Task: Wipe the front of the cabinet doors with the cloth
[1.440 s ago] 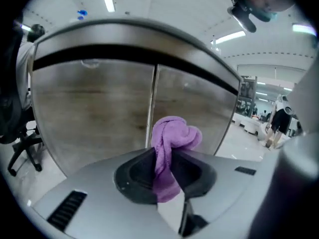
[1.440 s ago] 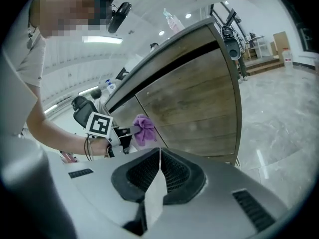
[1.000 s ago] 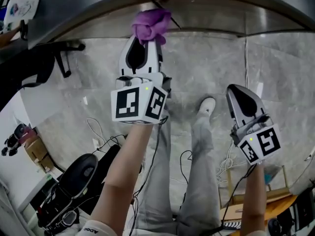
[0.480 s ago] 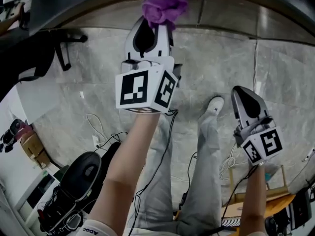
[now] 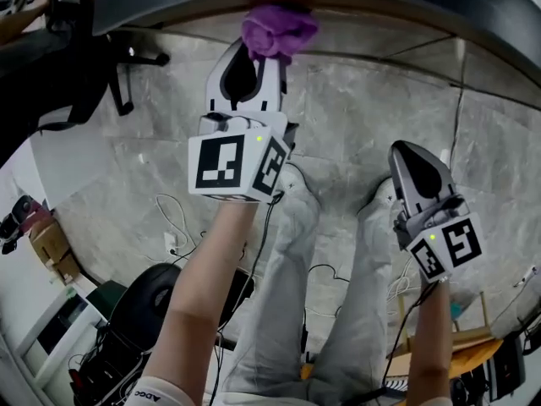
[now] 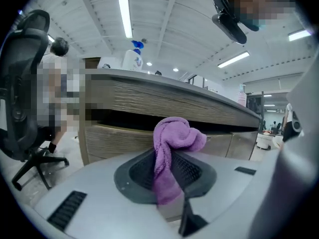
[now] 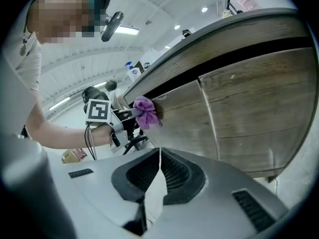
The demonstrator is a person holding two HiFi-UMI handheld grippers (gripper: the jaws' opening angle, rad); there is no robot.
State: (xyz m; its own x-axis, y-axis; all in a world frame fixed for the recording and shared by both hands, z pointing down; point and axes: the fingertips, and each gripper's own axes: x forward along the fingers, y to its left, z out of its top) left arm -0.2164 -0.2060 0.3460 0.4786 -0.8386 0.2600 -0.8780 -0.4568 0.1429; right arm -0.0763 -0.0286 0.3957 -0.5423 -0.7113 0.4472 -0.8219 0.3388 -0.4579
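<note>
The crumpled purple terry cloth (image 6: 172, 143) is sitting bunched at the tip of your left tongs (image 5: 252, 62). They are pinching its lower end between their pads, while the loose upper lump is spilling out ahead of them. You are holding that lump up at the top of the wood-grain cabinet doors (image 7: 249, 98), just beneath the dark recess (image 7: 259, 54) running under the overhanging surface (image 6: 149, 77). In the right gripper view the cloth is looking pressed against the cabinet front near one end, though actual contact is hard to confirm. Your left forearm is reaching out toward the cabinet.

Your right tongs (image 7: 158, 156) are pressed together with nothing between them. You are holding them back from the cabinet, well apart from the cloth. They are pointing at a door panel beside the vertical seam (image 7: 212, 118) between two doors.

A white spray bottle with a blue top (image 6: 133, 59) is standing on the surface above the cabinet. A black office chair (image 6: 22, 83) is standing beyond the cabinet's end, on the grey marbled floor (image 5: 363, 108) in front of the cabinet.
</note>
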